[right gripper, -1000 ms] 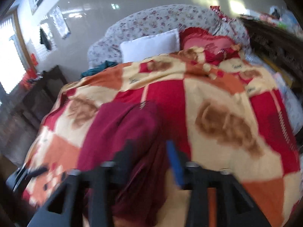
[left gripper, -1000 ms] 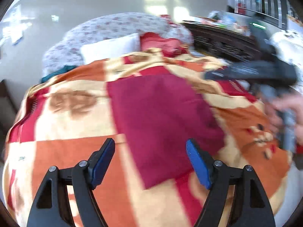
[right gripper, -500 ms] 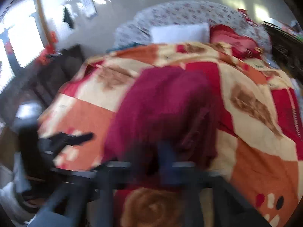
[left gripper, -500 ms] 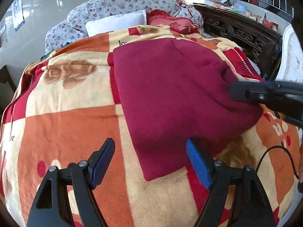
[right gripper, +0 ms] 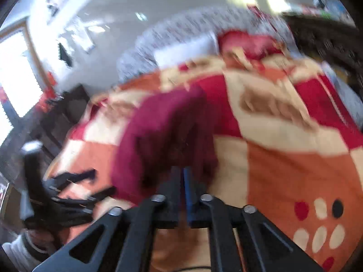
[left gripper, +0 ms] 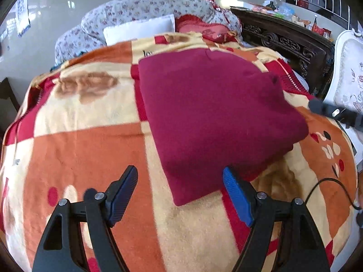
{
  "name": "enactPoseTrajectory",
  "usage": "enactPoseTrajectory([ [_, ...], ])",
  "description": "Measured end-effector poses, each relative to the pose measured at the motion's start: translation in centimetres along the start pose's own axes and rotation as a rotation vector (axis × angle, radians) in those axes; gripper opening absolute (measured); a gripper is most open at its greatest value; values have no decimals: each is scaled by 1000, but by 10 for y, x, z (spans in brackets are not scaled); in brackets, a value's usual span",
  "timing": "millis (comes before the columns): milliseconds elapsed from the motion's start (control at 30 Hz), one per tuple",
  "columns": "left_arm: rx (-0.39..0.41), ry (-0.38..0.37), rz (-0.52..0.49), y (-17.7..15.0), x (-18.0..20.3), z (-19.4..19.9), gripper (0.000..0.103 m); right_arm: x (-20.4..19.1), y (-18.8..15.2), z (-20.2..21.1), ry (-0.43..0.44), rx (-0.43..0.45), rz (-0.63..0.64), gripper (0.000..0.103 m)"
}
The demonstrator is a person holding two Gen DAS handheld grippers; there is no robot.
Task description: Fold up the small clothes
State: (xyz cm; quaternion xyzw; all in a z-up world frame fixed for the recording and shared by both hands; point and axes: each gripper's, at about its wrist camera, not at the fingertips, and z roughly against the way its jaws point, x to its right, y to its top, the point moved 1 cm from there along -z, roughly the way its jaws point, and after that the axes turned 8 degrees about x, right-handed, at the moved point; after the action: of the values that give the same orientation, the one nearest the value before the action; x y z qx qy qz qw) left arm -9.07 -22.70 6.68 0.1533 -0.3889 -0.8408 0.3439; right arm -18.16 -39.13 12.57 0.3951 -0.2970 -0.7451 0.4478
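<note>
A dark red garment (left gripper: pixel 211 113) lies folded flat on the orange, red and cream blanket (left gripper: pixel 79 154). My left gripper (left gripper: pixel 180 196) is open and empty, its jaws on either side of the garment's near corner, just short of it. The right wrist view is blurred: my right gripper (right gripper: pixel 183 181) has its jaws together at the garment's near edge (right gripper: pixel 168 131), with no cloth visible between them. The right gripper's body (left gripper: pixel 333 113) shows at the right edge of the left wrist view, beside the garment. The left gripper (right gripper: pixel 68 192) shows at the left of the right wrist view.
A white pillow (left gripper: pixel 138 30), a red cushion (left gripper: pixel 204 28) and a floral bolster (left gripper: pixel 145 9) lie at the head of the bed. A dark carved wooden board (left gripper: pixel 285 43) runs along the right side. A white upholstered chair (left gripper: pixel 349 77) stands at the far right.
The garment was carried across and laid flat in a fold. My right gripper drew back from the garment's right edge and its jaws came together. My left gripper stayed open.
</note>
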Motion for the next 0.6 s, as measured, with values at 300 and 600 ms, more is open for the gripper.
enactPoseTrajectory([
  [300,-33,-14,5,-4,1,7,77,-42,-20,-59,13,-143,97,10],
  [600,-29,-25,97,3,-16,5,77,-9,-47,-57,-50,-205,82,9],
])
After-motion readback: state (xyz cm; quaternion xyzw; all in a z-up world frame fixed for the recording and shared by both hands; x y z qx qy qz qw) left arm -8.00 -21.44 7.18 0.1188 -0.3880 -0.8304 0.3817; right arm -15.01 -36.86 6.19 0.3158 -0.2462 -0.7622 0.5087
